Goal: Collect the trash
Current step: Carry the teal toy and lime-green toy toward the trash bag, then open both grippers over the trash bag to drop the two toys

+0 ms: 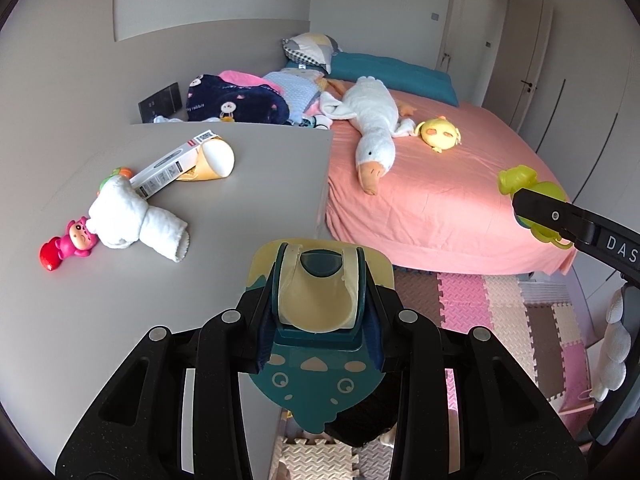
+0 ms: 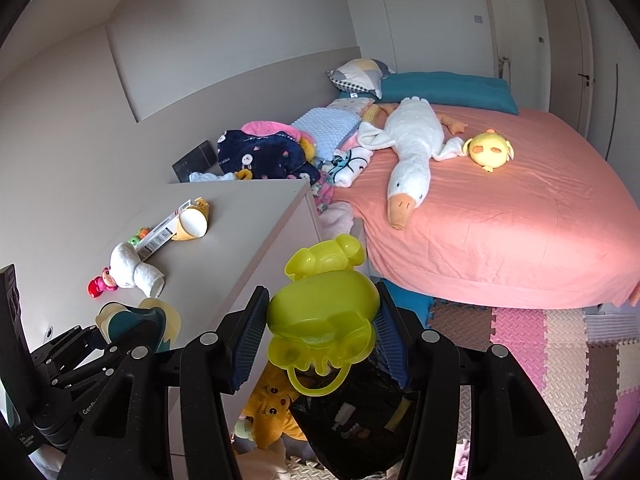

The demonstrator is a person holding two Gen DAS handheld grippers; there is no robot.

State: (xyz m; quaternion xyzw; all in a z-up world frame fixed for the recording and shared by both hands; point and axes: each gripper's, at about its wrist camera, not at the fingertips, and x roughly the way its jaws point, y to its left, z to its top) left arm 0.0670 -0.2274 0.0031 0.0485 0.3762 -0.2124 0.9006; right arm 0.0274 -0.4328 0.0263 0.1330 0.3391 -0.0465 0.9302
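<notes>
My left gripper [image 1: 320,320] is shut on a teal and cream toy holder [image 1: 318,304] with a cartoon face, held above the grey dresser's [image 1: 248,184] front edge. My right gripper [image 2: 322,328] is shut on a yellow-green plastic bear-shaped case [image 2: 322,308], held over an open black trash bag [image 2: 360,432] on the floor. The right gripper with the case also shows in the left wrist view [image 1: 524,200]. On the dresser lie a white cardboard box [image 1: 172,164], a tipped paper cup [image 1: 214,160], a rolled white cloth [image 1: 132,220] and a pink figurine [image 1: 72,242].
A pink bed [image 2: 500,220] carries a white goose plush [image 2: 408,156], a yellow chick plush [image 2: 490,148], pillows and piled clothes [image 2: 264,152]. Foam puzzle mats [image 2: 540,344] cover the floor. A yellow plush [image 2: 272,412] lies beside the trash bag. Closet doors stand at the far right.
</notes>
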